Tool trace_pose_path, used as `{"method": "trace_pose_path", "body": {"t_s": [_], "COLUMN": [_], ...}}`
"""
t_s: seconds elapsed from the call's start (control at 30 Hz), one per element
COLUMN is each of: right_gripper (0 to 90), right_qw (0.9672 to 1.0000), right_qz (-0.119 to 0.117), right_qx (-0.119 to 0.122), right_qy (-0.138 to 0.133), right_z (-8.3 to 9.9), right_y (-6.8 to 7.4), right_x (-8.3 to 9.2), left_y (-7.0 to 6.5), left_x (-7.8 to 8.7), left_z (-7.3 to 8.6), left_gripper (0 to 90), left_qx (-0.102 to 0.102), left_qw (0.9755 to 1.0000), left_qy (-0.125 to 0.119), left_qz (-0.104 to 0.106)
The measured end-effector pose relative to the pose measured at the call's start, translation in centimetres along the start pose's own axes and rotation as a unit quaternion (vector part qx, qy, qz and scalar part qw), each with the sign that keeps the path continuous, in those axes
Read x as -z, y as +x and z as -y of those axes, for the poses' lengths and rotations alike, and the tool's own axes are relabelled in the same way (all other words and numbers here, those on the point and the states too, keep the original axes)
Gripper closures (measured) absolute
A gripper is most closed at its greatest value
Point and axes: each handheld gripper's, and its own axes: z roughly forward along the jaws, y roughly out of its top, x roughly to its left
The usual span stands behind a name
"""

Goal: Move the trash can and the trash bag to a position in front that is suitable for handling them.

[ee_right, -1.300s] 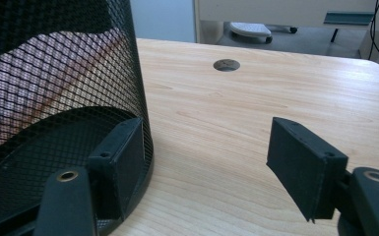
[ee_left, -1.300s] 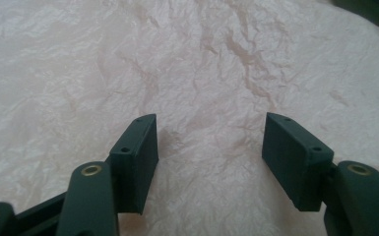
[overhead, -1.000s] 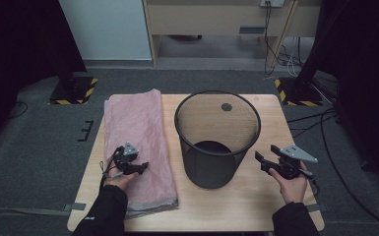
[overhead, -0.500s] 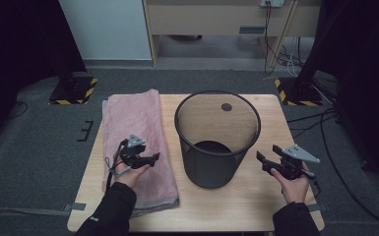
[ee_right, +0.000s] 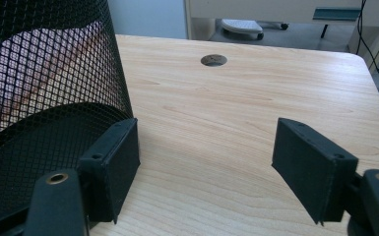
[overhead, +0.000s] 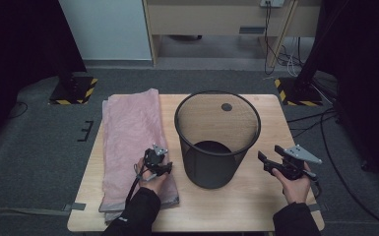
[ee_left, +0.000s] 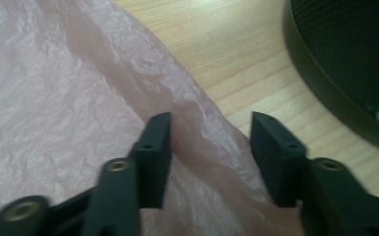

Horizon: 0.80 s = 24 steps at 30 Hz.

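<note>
The left gripper [ee_left: 209, 140], jaws just closing but apart around the pink plastic bag [overhead: 128, 142] edge beside the mesh bin [overhead: 217, 140], might pinch nothing; the right gripper [overhead: 267, 162] waits apart.

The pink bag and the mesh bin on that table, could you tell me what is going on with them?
A person's left gripper straddles a raised edge fold of the flat pink plastic bag; its jaws have just been closing. The right gripper waits open beside the black mesh bin, holding nothing.
</note>
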Motion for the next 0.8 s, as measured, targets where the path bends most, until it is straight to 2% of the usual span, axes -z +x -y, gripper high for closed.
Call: {"method": "trace_pose_path", "body": {"t_s": [0.03,0.1,0.13,0.17,0.2,0.27,0.37,0.4,0.43,0.47,0.5,0.57,0.6,0.63,0.67,0.73,0.77,0.8], "right_gripper": [26.3,26.5,26.7,26.8,26.8,26.8,26.9,26.9,26.9,26.9,26.9,26.9,26.9,26.9,26.9,26.9,26.9,26.9], "right_qw": [1.0000,1.0000,1.0000,1.0000,1.0000,1.0000,1.0000,1.0000,1.0000,1.0000,1.0000,1.0000,1.0000,1.0000,1.0000,1.0000,0.9999,0.9999], "right_qz": [0.000,0.000,-0.001,-0.001,-0.002,-0.001,0.002,0.002,0.004,0.004,0.006,0.006,0.007,0.007,0.007,0.008,0.009,0.010], "right_qx": [0.000,0.000,-0.002,-0.004,-0.004,-0.005,-0.001,-0.001,0.001,0.001,-0.003,-0.004,-0.002,-0.002,-0.003,-0.002,-0.003,-0.004], "right_qy": [0.000,0.000,0.002,0.002,0.003,0.004,0.006,0.006,0.007,0.007,0.006,0.003,0.003,0.005,0.005,0.004,0.005,0.005], "right_z": [0.0,0.0,0.1,0.1,0.1,0.2,0.3,0.3,0.4,0.4,0.5,0.5,0.5,0.5,0.6,0.6,0.6,0.6], "right_y": [0.0,0.0,-0.1,-0.1,-0.1,-0.1,-0.2,-0.2,-0.4,-0.4,-0.4,-0.5,-0.5,-0.5,-0.5,-0.5,-0.5,-0.5], "right_x": [0.0,0.0,0.0,0.0,0.0,0.0,0.1,0.1,0.1,0.1,0.2,0.2,0.2,0.3,0.3,0.4,0.4,0.4], "left_y": [0.2,0.7,1.2,1.2,1.9,2.2,2.9,3.1,3.6,3.6,4.1,4.5,4.5,5.0,5.3,5.5,5.9,5.9], "left_x": [0.1,0.5,0.7,0.7,1.0,1.2,1.8,2.1,2.7,2.7,3.4,4.1,4.1,5.2,5.7,6.2,7.2,7.2], "left_z": [0.1,0.4,0.8,0.8,1.3,1.5,2.3,2.6,3.3,3.3,4.1,4.7,4.7,5.6,6.0,6.5,7.4,7.4], "left_gripper": [54.5,60.2,67.6,70.2,72.4,74.6,83.4,83.4,86.1,86.4,86.9,87.2,87.3,87.3,87.4,87.3,87.3,87.3], "left_qx": [-0.005,-0.022,-0.027,-0.027,-0.031,-0.037,-0.055,-0.060,-0.074,-0.074,-0.086,-0.097,-0.097,-0.111,-0.117,-0.121,-0.126,-0.126], "left_qw": [1.0000,0.9996,0.9993,0.9993,0.9989,0.9984,0.9965,0.9957,0.9939,0.9939,0.9920,0.9901,0.9901,0.9880,0.9872,0.9864,0.9852,0.9852], "left_qy": [0.001,0.005,0.002,0.002,0.000,-0.003,-0.007,-0.005,-0.004,-0.004,0.000,0.007,0.007,0.018,0.023,0.027,0.034,0.034], "left_qz": [0.004,0.014,0.025,0.025,0.036,0.043,0.063,0.070,0.081,0.081,0.093,0.101,0.101,0.106,0.107,0.108,0.111,0.111]}}
